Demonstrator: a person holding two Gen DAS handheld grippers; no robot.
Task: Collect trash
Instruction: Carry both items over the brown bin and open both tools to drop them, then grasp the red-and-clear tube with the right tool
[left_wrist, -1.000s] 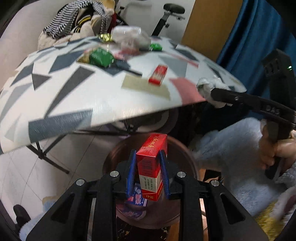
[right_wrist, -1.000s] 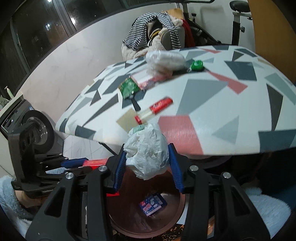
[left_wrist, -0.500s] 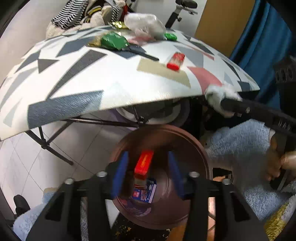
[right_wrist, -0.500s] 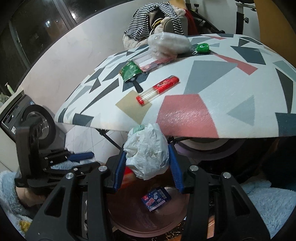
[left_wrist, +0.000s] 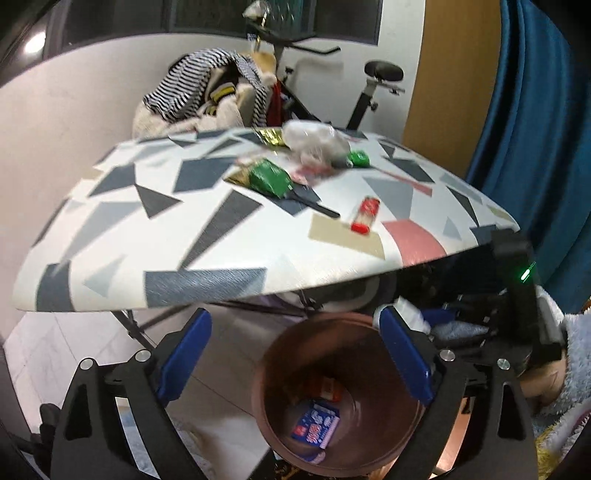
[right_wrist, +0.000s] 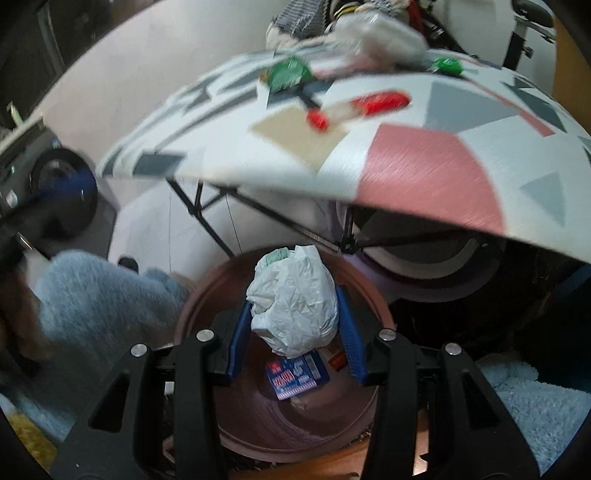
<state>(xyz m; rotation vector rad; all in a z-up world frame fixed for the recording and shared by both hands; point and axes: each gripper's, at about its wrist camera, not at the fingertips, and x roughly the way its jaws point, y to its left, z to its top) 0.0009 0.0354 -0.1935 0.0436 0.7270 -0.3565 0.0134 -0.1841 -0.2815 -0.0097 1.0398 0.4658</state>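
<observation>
While your right gripper (right_wrist: 293, 345) clamped the crumpled white bag (right_wrist: 293, 301) over the brown bin (right_wrist: 207, 291), your left gripper (left_wrist: 293, 356) hung wide and empty. Next, release it, then fetch the red lighter (left_wrist: 365, 214) from the surface (left_wrist: 147, 243) beyond.

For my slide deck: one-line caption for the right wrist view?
Right gripper holds a crumpled white plastic bag over the round brown bin.

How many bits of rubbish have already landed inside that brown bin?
2 that I can see: a blue packet lying on the bottom of the brown bin, and a red box just behind it. The crumpled white bag above may hide more.
</observation>
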